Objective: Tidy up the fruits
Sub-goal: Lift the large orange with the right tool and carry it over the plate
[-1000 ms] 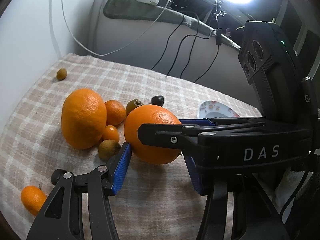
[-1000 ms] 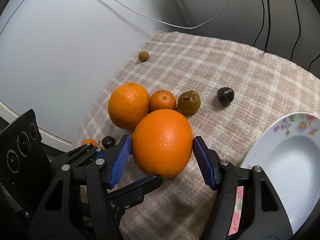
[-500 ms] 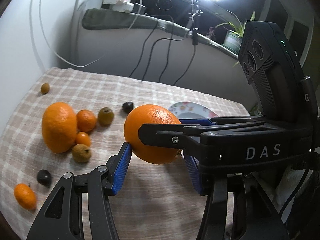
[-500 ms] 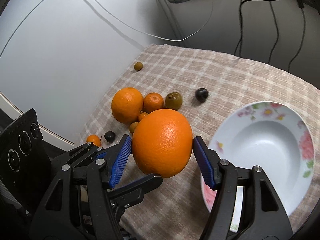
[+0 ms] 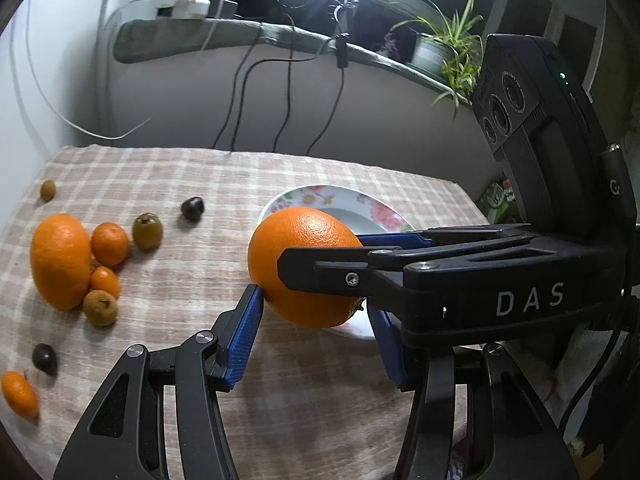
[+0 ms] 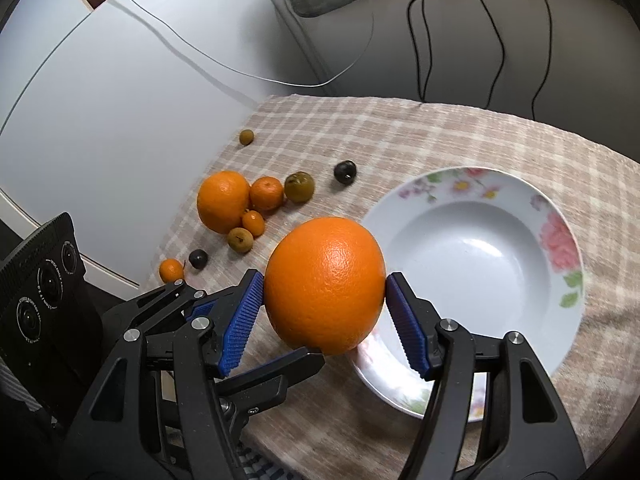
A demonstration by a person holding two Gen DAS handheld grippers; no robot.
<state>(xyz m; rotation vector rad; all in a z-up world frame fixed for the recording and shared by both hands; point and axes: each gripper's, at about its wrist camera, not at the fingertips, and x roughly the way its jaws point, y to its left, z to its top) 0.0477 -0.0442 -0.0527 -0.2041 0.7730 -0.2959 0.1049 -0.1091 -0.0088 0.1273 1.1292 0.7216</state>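
Observation:
A large orange point(image 6: 325, 285) is held in the air between both grippers, at the near left rim of a white floral plate point(image 6: 560, 240). My right gripper point(image 6: 325, 312) is shut on it, blue pads on both sides. My left gripper point(image 5: 316, 328) comes in from a crossing angle and its left pad touches the orange point(image 5: 308, 240); its right pad is hidden behind the right gripper's body. The plate point(image 5: 384, 216) shows partly behind the orange in the left wrist view.
On the checked cloth point(image 6: 400, 136) left of the plate lie another large orange point(image 6: 222, 200), a mandarin point(image 6: 267, 193), several small orange, brown and dark fruits, and a small fruit point(image 6: 247, 137) further back. Cables hang down the back wall. The table edge is near.
Both grippers have lifted the orange off the cloth and carried it right, away from the fruit pile, to the near left rim of the plate.

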